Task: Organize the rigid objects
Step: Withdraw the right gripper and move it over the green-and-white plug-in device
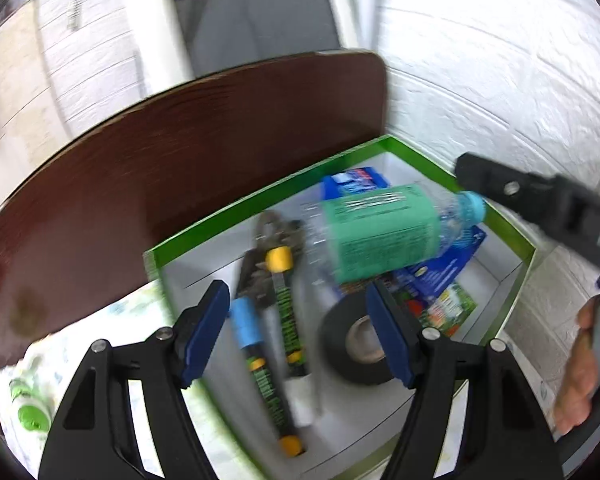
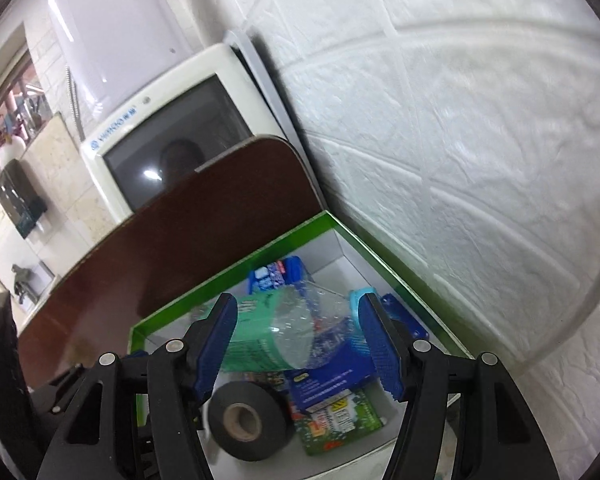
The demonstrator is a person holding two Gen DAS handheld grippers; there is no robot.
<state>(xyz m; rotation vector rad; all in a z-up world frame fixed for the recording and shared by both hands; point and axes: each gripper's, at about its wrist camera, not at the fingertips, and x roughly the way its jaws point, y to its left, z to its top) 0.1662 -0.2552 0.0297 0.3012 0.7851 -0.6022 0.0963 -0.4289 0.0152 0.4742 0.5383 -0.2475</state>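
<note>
- The bottle (image 1: 384,232) lies in the box (image 1: 236,208), light, slick, crushable; grip its labelled middle.
- Left gripper (image 1: 296,336) and right gripper (image 2: 300,344) gape wide, holding nothing.

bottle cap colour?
Light blue; the cap of the bottle shows best in the left wrist view.

Ahead of my left gripper (image 1: 296,336) sits the box (image 1: 236,208). In it, pliers (image 1: 276,304) lie just left of the fingers, a tape roll (image 1: 354,348) right, and a bottle (image 1: 384,236) lies beyond on packets (image 1: 448,276).
</note>
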